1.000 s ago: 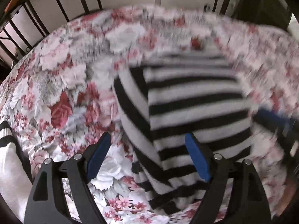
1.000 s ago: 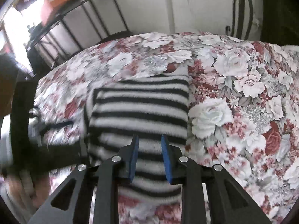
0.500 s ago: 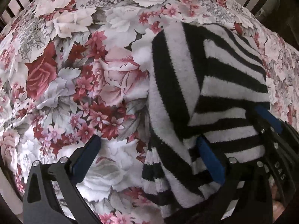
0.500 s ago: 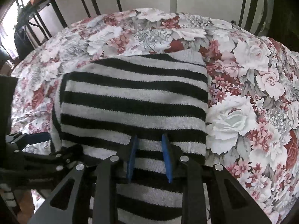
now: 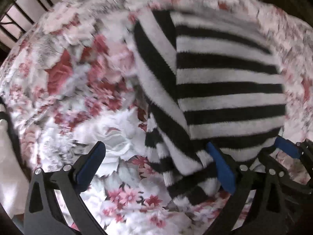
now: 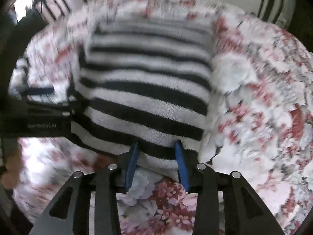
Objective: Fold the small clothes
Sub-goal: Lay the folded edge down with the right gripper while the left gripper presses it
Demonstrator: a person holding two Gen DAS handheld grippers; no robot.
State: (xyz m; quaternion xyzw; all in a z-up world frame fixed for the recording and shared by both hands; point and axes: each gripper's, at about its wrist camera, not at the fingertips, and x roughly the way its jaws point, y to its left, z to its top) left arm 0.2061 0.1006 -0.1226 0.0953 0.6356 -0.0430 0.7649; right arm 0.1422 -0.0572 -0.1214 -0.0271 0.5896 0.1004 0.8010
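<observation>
A black-and-white striped knit garment (image 5: 225,90) lies folded on the flowered cloth (image 5: 78,74), with a sleeve folded along its left side. It also shows in the right wrist view (image 6: 148,90). My left gripper (image 5: 156,162) is open at the garment's near left corner, its right finger against the sleeve end. My right gripper (image 6: 156,162) has its jaws partly open around the garment's near hem; the frames do not show whether the pads touch it. The right gripper also shows at the lower right of the left wrist view (image 5: 287,148).
The flowered cloth (image 6: 254,98) covers a round surface. Dark metal rails (image 5: 23,13) stand behind it at the left, and more bars (image 6: 273,2) at the back right. A second striped and white garment (image 5: 7,156) lies at the left edge.
The right gripper's jaws have widened around the near hem. Both grippers have pulled back a little from the garment, and the left gripper has stayed open. Both views are blurred by motion.
</observation>
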